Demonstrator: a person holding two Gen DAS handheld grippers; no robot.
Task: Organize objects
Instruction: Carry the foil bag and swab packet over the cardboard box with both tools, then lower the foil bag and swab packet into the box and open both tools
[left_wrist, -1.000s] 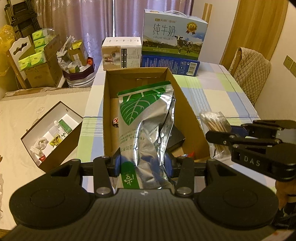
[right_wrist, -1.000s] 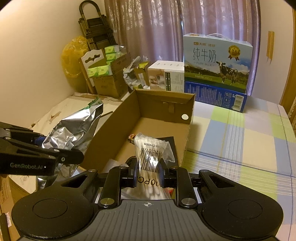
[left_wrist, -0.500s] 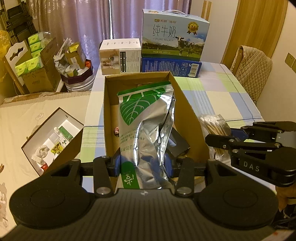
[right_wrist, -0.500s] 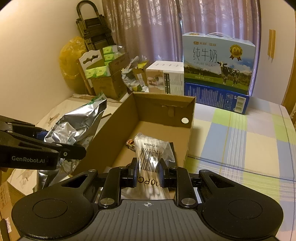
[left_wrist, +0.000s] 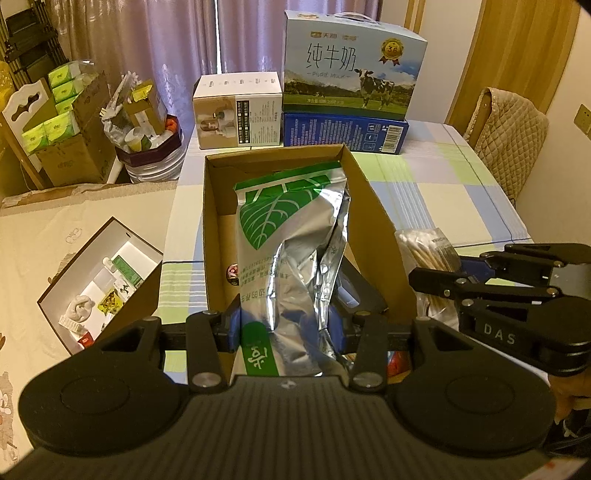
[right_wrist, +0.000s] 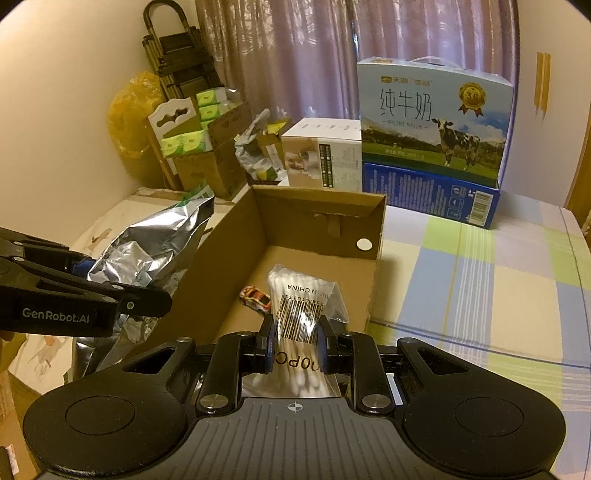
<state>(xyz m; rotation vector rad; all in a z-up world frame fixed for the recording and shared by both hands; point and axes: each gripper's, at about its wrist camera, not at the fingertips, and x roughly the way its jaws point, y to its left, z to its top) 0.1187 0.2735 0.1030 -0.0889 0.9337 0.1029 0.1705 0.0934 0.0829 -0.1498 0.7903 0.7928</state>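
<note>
Hidden: foil bag (left_wrist: 291, 266) covers most of the box (left_wrist: 373, 206) floor | Points: bag long way up the middle, leaf end far | Left claw (left_wrist: 286, 328) pinches bag; right claw (right_wrist: 295, 343) pinches swab pack (right_wrist: 301, 314) over box, toy car (right_wrist: 255, 298) behind | Change: both a bit higher.

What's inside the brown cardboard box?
On the cardboard box floor lies a little toy car and something dark near the front. The foil bag and cotton swab pack, held by the grippers, cover the rest.
</note>
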